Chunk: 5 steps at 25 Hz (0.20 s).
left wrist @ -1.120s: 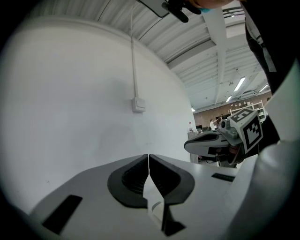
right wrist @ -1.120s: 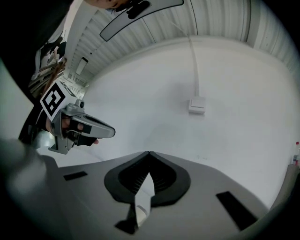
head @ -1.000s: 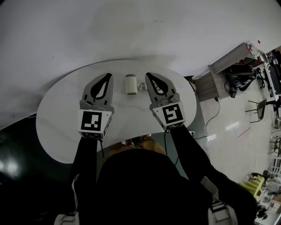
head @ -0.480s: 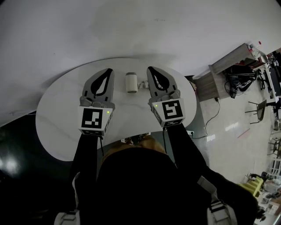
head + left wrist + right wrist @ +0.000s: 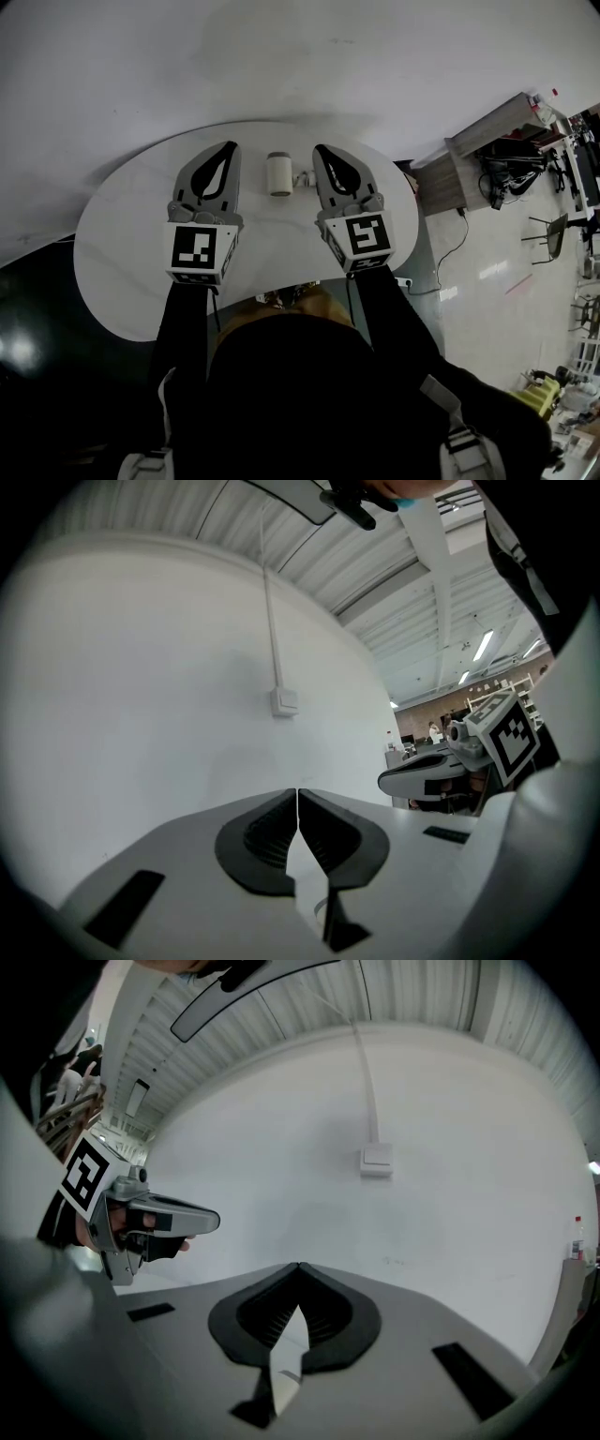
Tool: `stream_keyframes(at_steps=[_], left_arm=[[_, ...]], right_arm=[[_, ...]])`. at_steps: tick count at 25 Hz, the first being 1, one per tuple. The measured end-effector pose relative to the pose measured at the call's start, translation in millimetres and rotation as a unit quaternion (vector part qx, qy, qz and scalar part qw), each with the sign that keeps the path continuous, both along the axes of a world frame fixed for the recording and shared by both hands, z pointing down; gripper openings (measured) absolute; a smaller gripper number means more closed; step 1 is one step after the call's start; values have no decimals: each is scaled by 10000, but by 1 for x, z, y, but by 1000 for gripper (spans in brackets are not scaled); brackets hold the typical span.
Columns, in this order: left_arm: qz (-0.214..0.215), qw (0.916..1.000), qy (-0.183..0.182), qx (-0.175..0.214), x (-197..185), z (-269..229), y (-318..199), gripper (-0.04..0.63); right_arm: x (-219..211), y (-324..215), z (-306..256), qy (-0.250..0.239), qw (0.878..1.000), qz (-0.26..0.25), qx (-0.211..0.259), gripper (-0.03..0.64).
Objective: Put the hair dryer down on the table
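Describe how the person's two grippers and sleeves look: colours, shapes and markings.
The left gripper and right gripper are both grey, with leaf-shaped jaws that taper to a point around black ribbed pads. Each carries a white cube printed with black square markers. The person's sleeves are black.

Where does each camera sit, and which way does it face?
Head view: on the person's head, looking steeply down at the table and hair dryer; shows both sleeves, left gripper and right gripper.
Left gripper view: on the left gripper, facing the white wall; shows its shut jaws.
Right gripper view: on the right gripper, facing the same wall; shows its shut jaws.
Shared: both gripper views show the wall switch and the other gripper.
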State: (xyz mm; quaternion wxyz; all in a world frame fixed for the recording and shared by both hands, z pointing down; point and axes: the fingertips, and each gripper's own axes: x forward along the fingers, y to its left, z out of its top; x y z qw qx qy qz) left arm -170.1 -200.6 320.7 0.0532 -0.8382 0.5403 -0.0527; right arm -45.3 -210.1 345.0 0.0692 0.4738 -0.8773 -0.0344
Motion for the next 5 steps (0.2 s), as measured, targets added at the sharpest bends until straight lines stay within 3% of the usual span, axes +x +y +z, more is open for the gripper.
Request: stream_keyframes(at_steps=[5], left_arm=[[48,10000,-9,-50,2,5,-2,20]], right_arm=[[2,-3,5,112,9999,-36,48,26]])
